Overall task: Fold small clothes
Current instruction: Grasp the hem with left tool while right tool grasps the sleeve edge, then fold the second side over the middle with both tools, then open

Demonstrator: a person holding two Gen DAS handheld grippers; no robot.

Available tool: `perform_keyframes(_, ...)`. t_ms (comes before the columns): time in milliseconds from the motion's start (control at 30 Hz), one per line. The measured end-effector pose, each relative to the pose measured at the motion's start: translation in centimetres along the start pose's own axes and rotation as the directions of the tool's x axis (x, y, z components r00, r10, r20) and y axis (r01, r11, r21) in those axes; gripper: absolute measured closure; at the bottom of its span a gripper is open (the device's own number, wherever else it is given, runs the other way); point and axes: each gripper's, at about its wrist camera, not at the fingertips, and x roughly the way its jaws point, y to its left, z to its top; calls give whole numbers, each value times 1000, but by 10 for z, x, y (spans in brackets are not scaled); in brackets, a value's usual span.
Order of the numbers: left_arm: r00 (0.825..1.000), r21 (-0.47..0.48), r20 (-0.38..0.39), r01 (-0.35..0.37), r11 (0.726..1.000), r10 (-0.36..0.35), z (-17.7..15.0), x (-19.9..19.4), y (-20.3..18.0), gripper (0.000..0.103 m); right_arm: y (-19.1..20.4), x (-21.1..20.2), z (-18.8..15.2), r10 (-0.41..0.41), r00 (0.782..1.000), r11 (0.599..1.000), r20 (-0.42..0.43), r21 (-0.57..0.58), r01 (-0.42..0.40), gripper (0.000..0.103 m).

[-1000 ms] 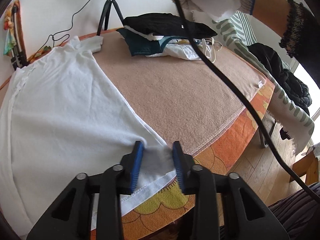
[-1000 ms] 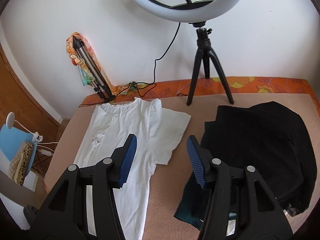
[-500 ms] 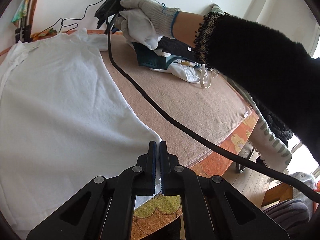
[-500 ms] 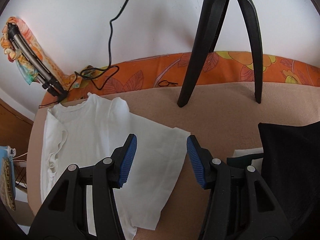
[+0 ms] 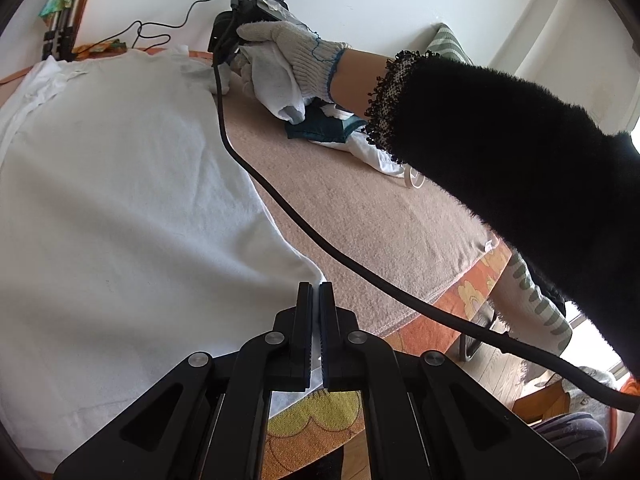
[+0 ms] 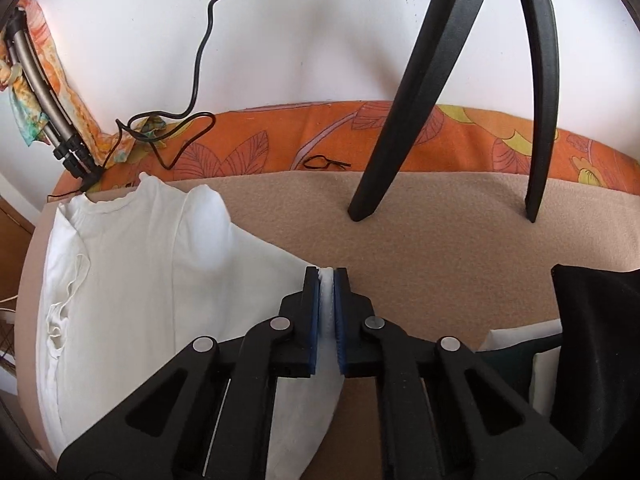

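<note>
- On the beige blanket (image 6: pixel 440 248), white shirt (image 5: pixel 120 200) spread flat, neckline toward the wall, hem toward the near table edge; lies flat, most likely so both ends can be lifted together for a first fold.
- At the hem corner nearest the table edge, left gripper (image 5: pixel 315 308) pressed together on a pinch of white cloth, a sliver showing between the pads.
- Up at the far end, right gripper (image 6: pixel 329 300) clamped on the sleeve (image 6: pixel 276 272) tip, white fabric bunched between the blue pads.
- Sleeve pulled out sideways from the body, drawn taut toward the pinch; probably held so for tucking inward over the chest.
- Gloved right hand (image 5: pixel 288 56) seen from the left wrist view, reaching across over the shirt's top end, black cable (image 5: pixel 320 248) trailing back across the blanket.
- Beside that, a stack of dark and light clothes (image 5: pixel 332 132), just right of the shirt, looking folded, kept clear of the working area.
- Tripod legs (image 6: pixel 400 120) planted on the blanket beyond the sleeve, well apart from the cloth.
- Fold itself not yet made; both corners gripped, shirt still lying open.
</note>
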Motion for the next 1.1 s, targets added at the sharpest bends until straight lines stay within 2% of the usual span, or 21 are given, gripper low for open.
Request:
perform_keyframes(167,999,-54,39,1,999,1,1,-12,10,101,0,-27,10,-10,999,999,49,47,8,97)
perform_keyframes(300,998,-78,60,-7,997,11,1,-19,15,101,19,-43,18,-57,997,998,55,-16,57,97)
perform_keyframes(600,995,-121,98,-23,992,35,-9,-40,30,101,58,-62,33,-123,990,990,74,-64,128,97)
perform_keyframes(833,989,-158,132,-41,987,63,-9,-61,48,101,120,-68,46,-169,981,973,98,-143,182,97)
perform_keyframes(1100,980,-242,151,-88,966,127,-21,-88,82,101,218,-57,48,-187,976,936,114,-281,213,97)
